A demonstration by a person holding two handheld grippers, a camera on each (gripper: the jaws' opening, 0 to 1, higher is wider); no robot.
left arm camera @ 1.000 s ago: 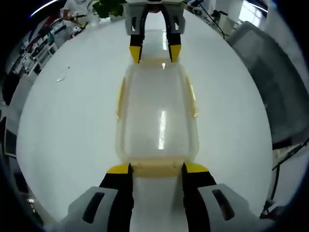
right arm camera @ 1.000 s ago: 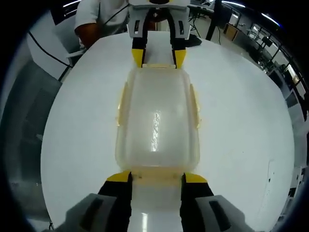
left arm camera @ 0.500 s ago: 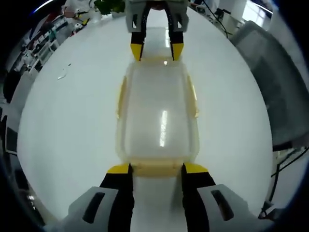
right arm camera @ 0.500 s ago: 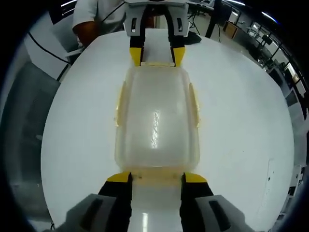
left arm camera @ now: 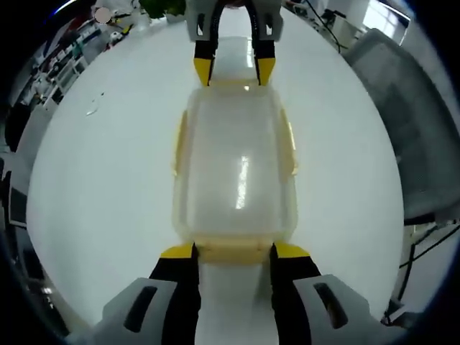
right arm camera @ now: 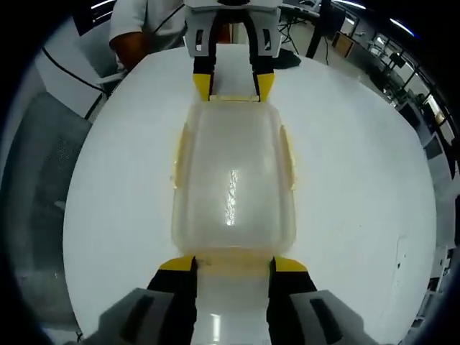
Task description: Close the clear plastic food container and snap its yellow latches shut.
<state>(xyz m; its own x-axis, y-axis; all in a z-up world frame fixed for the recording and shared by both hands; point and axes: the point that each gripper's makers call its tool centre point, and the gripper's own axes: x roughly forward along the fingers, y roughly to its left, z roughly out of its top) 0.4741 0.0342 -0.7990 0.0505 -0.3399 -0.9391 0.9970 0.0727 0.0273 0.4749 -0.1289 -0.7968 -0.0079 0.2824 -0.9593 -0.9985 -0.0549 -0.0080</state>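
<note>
While the container [left arm camera: 236, 169] sits on a white table [left arm camera: 100, 180], grippers bracket its ends. Left gripper [left arm camera: 233, 253] at 6 o'clock and right gripper [left arm camera: 233, 70] at 12 have jaws apart, flanking yellow latches [left arm camera: 233, 251].

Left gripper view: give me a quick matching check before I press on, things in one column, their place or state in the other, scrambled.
Things:
1. container
2. left gripper
3. right gripper
4. side latch

Places or states:
A. at the container's far end
B. on the container's long edge
C. lies on the white table, lid on
D. jaws straddle the container's near yellow latch

Pairs: 1-C, 2-D, 3-A, 4-B
</note>
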